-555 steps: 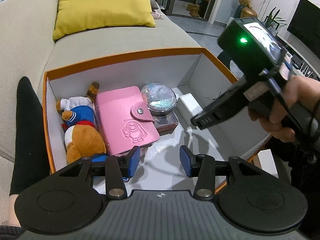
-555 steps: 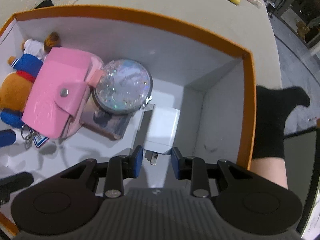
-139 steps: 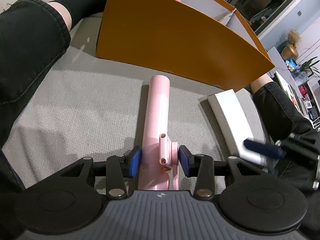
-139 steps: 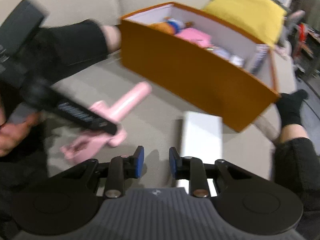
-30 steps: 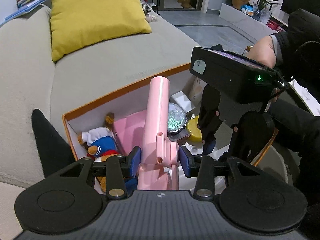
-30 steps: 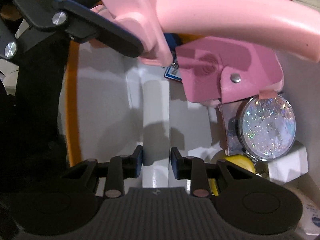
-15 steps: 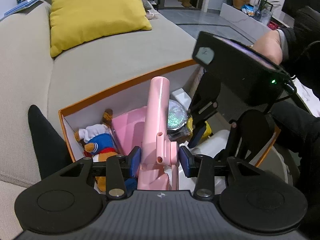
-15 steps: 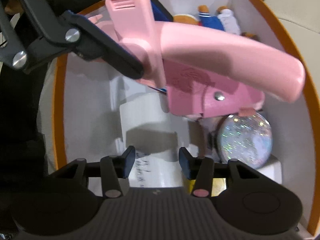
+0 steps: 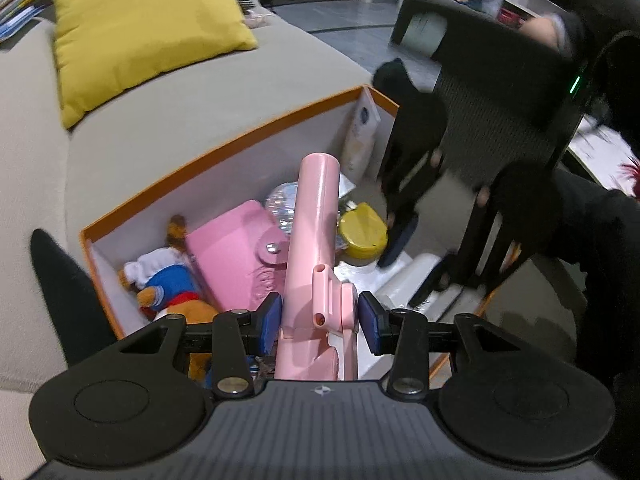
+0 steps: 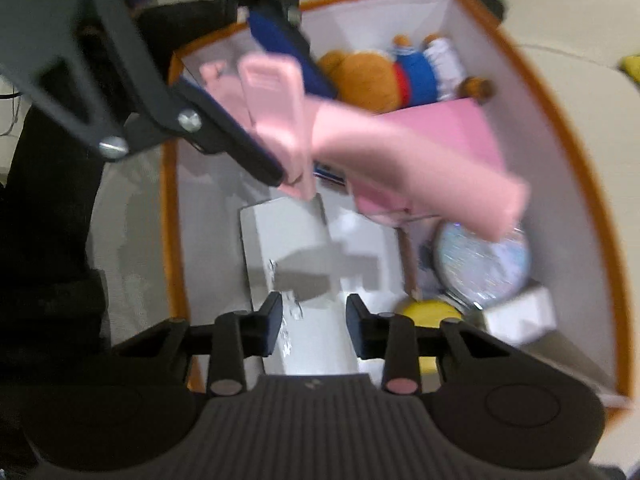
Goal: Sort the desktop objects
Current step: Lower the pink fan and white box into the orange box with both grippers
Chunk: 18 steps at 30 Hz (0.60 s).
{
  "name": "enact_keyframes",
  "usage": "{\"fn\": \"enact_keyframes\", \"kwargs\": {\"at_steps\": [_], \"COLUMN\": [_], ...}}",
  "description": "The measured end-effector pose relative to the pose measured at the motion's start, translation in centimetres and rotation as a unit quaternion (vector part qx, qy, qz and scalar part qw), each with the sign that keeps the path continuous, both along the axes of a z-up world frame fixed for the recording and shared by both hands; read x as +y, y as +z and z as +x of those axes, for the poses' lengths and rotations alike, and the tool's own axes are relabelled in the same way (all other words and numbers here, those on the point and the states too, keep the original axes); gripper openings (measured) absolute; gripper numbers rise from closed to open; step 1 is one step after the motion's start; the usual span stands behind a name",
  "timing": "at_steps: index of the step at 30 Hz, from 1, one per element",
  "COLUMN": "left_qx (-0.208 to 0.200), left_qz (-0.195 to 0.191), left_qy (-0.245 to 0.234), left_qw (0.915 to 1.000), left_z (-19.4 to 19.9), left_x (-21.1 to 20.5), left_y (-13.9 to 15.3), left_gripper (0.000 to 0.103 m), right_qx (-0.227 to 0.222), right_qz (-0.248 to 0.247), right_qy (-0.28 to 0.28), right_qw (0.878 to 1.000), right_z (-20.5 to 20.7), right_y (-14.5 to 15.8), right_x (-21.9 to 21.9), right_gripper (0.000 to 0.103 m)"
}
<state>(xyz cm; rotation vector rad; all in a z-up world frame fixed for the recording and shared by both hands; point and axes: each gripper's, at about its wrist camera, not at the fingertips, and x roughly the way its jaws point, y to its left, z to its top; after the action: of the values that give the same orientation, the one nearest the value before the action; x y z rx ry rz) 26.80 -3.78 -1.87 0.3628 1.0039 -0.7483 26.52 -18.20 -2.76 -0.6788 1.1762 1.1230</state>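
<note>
Pink selfie stick [image 9: 316, 264] sits clenched in my left gripper [image 9: 319, 317], hanging over the orange box [image 9: 224, 148]. My right gripper [image 10: 313, 317] (blurred) is closing on nothing above the white box [image 10: 296, 248] lying inside. Farther in lie a pink wallet [image 9: 236, 256] and a plush bear [image 9: 172, 284].

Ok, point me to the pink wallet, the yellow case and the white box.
pink wallet [image 9: 234, 254], left wrist view, on its flat face.
yellow case [image 9: 363, 230], left wrist view, on its lid.
white box [image 10: 296, 248], right wrist view, on its top face.
</note>
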Motion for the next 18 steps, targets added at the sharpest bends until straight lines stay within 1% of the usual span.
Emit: {"fn": "enact_keyframes", "kwargs": {"at_steps": [2, 4, 5, 8, 10, 12, 15, 18], "left_qx": [0.003, 0.006, 0.008, 0.015, 0.029, 0.050, 0.068, 0.073], "left_qz": [0.003, 0.006, 0.007, 0.010, 0.009, 0.006, 0.005, 0.010], "left_qy": [-0.020, -0.035, -0.042, -0.068, -0.089, -0.112, -0.136, -0.137], "left_qw": [0.9998, 0.9994, 0.9991, 0.9975, 0.9956, 0.9924, 0.9884, 0.9879], "left_z": [0.1, 0.2, 0.3, 0.4, 0.6, 0.9, 1.3, 1.6], "left_x": [-0.6, -1.3, -1.7, -2.9, -3.7, -4.4, -5.3, -5.6], "left_y": [-0.3, -0.6, -0.8, -1.4, -1.9, -2.4, -3.0, -3.4], "left_gripper": [0.048, 0.048, 0.048, 0.048, 0.048, 0.048, 0.048, 0.048], "right_qx": [-0.019, -0.038, -0.047, -0.076, -0.086, -0.084, -0.077, -0.075], "right_qz": [0.001, 0.003, 0.006, 0.016, 0.027, 0.035, 0.029, 0.016], "right_qy": [-0.001, 0.001, 0.002, -0.005, -0.010, -0.016, -0.017, -0.006], "right_qw": [1.000, 0.999, 0.999, 0.997, 0.996, 0.996, 0.996, 0.997], "right_z": [1.4, 1.0, 1.7, 1.7, 1.7, 1.9, 2.3, 2.3], "right_y": [1.0, 2.4, 3.4, 4.0, 4.2, 3.9, 2.7, 1.5], "right_x": [-0.6, -1.1, -1.5, -1.7, -1.9, -2.0, -2.0, -1.6], "right_gripper": [0.039, 0.040, 0.041, 0.042, 0.042, 0.043, 0.043, 0.043]}}
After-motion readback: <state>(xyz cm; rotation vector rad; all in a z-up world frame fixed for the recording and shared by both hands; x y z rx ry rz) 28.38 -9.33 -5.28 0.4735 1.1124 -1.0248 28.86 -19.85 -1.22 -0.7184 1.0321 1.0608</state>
